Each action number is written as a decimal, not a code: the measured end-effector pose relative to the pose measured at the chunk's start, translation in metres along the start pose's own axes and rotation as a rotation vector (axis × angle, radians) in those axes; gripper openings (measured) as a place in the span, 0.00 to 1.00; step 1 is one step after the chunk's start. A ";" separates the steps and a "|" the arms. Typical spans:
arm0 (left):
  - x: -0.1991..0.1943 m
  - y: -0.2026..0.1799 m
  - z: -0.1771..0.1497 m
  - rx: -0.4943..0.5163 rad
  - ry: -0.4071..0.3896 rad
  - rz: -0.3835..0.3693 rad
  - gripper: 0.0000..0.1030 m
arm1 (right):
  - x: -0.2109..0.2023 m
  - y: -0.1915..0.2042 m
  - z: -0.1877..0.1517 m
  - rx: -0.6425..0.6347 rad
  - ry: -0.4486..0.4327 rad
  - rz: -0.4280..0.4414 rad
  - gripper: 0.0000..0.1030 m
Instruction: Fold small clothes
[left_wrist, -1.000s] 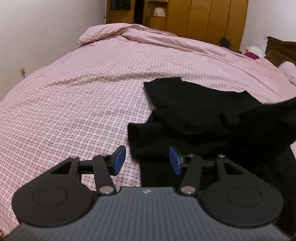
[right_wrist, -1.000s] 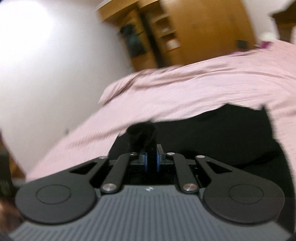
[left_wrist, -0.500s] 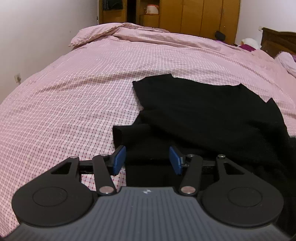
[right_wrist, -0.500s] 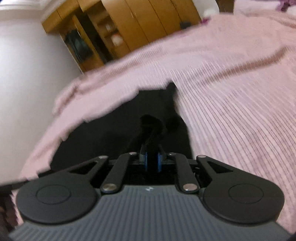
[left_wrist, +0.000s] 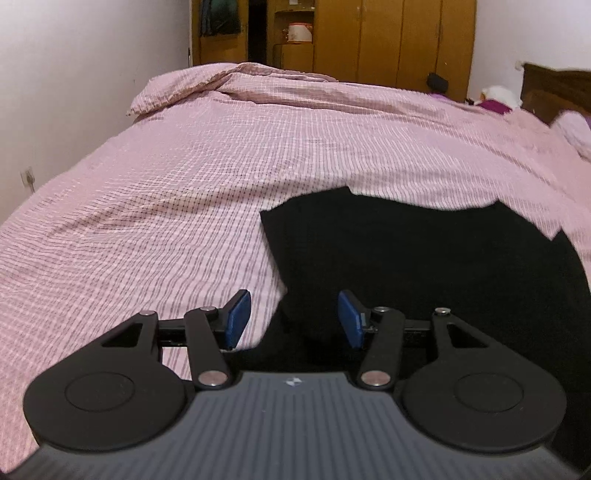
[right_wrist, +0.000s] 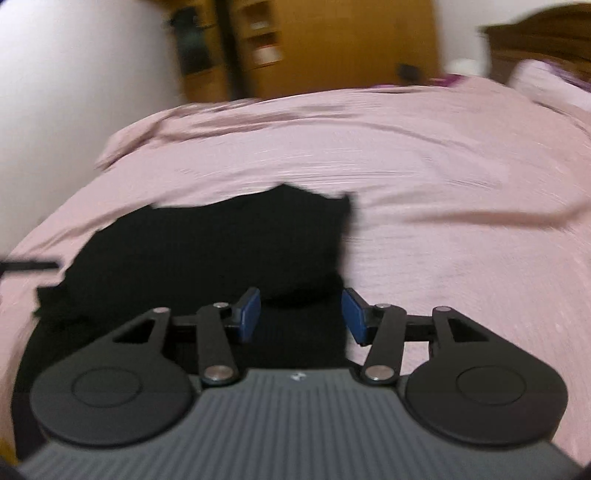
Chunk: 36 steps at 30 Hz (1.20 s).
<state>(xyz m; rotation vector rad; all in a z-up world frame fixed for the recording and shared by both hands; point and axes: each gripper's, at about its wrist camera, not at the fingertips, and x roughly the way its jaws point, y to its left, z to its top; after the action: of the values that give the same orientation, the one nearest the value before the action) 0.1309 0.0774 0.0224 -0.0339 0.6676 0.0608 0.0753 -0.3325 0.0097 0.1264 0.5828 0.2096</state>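
Though blurred, black garment (right_wrist: 207, 251), lower part hidden

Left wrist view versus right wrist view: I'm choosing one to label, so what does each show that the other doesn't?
Only the left wrist view, sharp, shows the wall outlet and the left hand-held gripper, open over the black garment's left edge. Only the right wrist view, blurred, shows the garment's right edge and the right hand-held gripper, jaws opening, pads gripping nothing. Both show the pink checked bedcover, wooden wardrobe and headboard.
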 end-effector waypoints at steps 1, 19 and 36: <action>0.008 0.004 0.006 -0.019 0.004 -0.003 0.57 | 0.010 0.003 0.002 -0.025 0.014 0.031 0.49; 0.122 0.023 0.029 -0.235 0.060 -0.107 0.37 | 0.082 0.009 -0.002 -0.089 0.187 0.211 0.49; 0.119 0.041 0.019 -0.337 -0.088 -0.039 0.08 | 0.068 0.036 0.030 -0.292 0.042 0.115 0.05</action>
<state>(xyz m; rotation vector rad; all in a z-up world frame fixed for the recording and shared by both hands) 0.2336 0.1251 -0.0367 -0.3669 0.5624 0.1366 0.1412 -0.2840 0.0046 -0.1278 0.5812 0.4074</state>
